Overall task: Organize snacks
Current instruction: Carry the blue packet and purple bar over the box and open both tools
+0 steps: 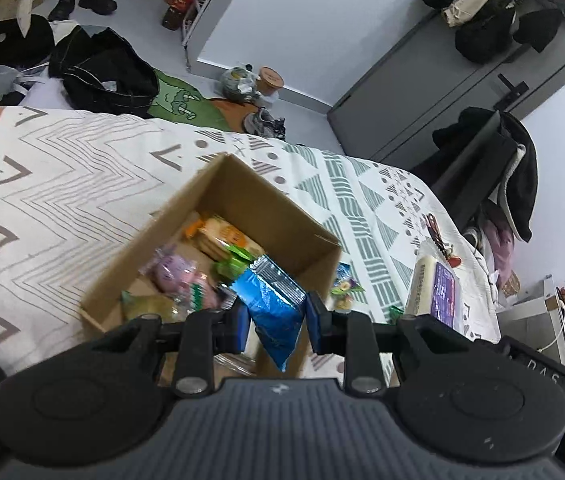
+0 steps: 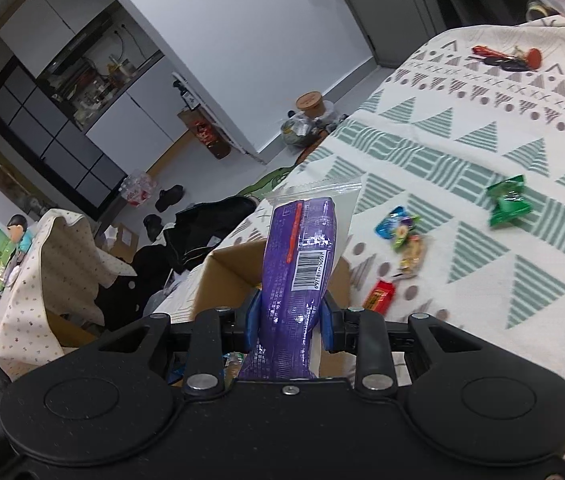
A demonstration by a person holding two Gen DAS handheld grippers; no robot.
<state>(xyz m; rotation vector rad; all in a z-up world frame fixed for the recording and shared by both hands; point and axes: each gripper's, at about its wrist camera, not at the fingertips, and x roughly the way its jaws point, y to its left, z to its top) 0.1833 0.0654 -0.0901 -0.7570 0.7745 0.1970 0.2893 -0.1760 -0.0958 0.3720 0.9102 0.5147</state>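
The cardboard box (image 1: 242, 216) sits on the bed (image 1: 62, 168) as the collecting point, already holding several packets. Just over its near edge the left tongs (image 1: 276, 318) hang with a blue snack bag (image 1: 276, 300) between their pads; the pads look apart from its sides, so whether they are gripping or have released it cannot be told. The right tongs (image 2: 288, 316) are clenched on a purple packet (image 2: 298, 264), held upright over the box, likely next to go in. Beyond the box, loose snacks remain on the bed: a green packet (image 2: 508, 200) and a red one (image 2: 380, 296).

box (image 2: 222, 276) interior mostly hidden, purple pkg (image 2: 302, 264) btm cut off
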